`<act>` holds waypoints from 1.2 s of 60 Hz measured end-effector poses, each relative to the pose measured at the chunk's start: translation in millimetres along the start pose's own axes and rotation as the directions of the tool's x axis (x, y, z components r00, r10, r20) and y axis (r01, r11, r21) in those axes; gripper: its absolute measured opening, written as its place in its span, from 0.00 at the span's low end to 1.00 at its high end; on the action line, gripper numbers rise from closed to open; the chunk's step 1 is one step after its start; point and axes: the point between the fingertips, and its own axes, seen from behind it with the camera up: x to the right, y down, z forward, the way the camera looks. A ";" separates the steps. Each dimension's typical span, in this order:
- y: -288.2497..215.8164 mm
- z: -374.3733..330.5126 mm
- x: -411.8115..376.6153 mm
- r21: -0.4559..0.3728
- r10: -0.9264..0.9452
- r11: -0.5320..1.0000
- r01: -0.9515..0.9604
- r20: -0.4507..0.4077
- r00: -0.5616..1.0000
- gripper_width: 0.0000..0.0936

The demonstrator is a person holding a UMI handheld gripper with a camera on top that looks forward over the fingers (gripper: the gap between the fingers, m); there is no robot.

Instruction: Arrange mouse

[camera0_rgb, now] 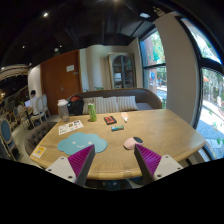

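A pink mouse (129, 143) lies on the round wooden table (165, 130), just ahead of my right finger and a little to its inside. A light blue cloud-shaped mouse pad (82, 143) lies to the mouse's left, ahead of my left finger. My gripper (114, 162) hangs over the table's near edge with its magenta-padded fingers (80, 159) spread wide apart and nothing between them. The mouse is off the pad, on bare wood.
On the table beyond are a green bottle (92, 112), a white cup (63, 108), a dark book (110, 120), papers (70, 127) and a small dark object (138, 140). A sofa (115, 102) stands behind; a person (32, 102) sits at far left.
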 end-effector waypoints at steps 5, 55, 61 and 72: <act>6.6 -0.9 -10.8 -0.021 -0.005 1.000 0.006 0.031 0.999 0.88; 93.1 156.2 72.6 -0.177 0.028 0.983 -0.043 -0.082 0.996 0.87; 98.9 183.4 78.2 -0.212 0.045 0.975 -0.063 -0.086 0.995 0.87; 91.3 221.5 82.1 -0.247 0.026 0.968 -0.054 -0.116 0.993 0.87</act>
